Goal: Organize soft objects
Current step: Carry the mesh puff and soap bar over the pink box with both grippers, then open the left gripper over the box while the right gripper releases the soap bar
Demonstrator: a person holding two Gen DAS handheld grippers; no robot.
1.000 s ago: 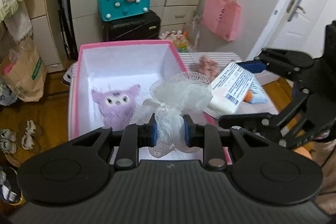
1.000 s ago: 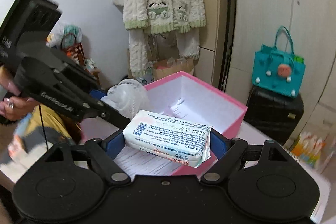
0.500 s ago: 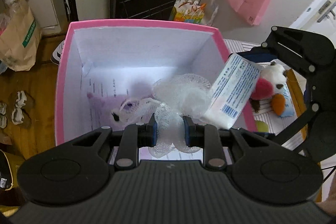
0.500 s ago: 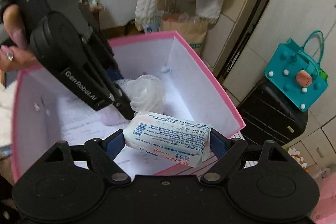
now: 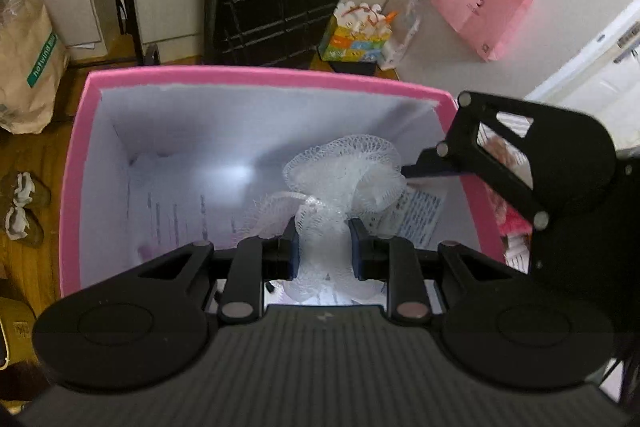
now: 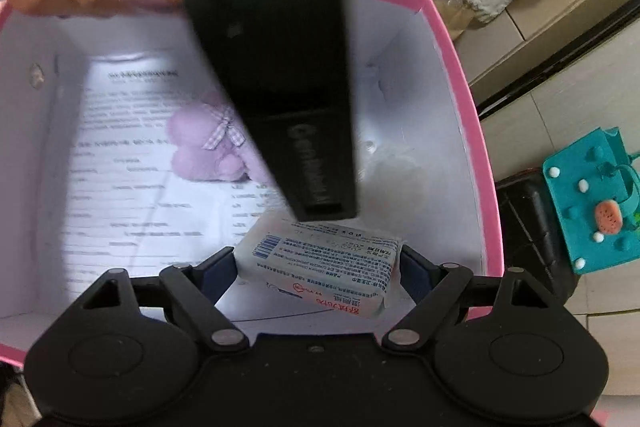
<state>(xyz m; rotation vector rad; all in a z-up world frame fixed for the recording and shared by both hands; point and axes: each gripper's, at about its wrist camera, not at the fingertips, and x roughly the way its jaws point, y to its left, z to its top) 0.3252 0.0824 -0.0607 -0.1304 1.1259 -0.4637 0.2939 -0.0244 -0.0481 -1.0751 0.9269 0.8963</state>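
Both grippers have descended from above the rim into the pink-edged, white-walled cardboard box (image 5: 276,73); its floor holds a printed paper sheet (image 6: 132,163) and a lilac plush toy (image 6: 208,151), with bare floor left between them and the walls. My left gripper (image 5: 322,247) is pressed tight on the gathered neck of a white, frilly mesh bath pouf (image 5: 344,179). My right gripper (image 6: 318,267) clamps, jaws wide, a rectangular, soft, white plastic-wrapped tissue pack (image 6: 320,263) low by the near wall.

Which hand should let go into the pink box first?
Probably right. The right gripper holds the white wrapped tissue pack low inside the pink box; the left gripper's white mesh sponge looks higher.
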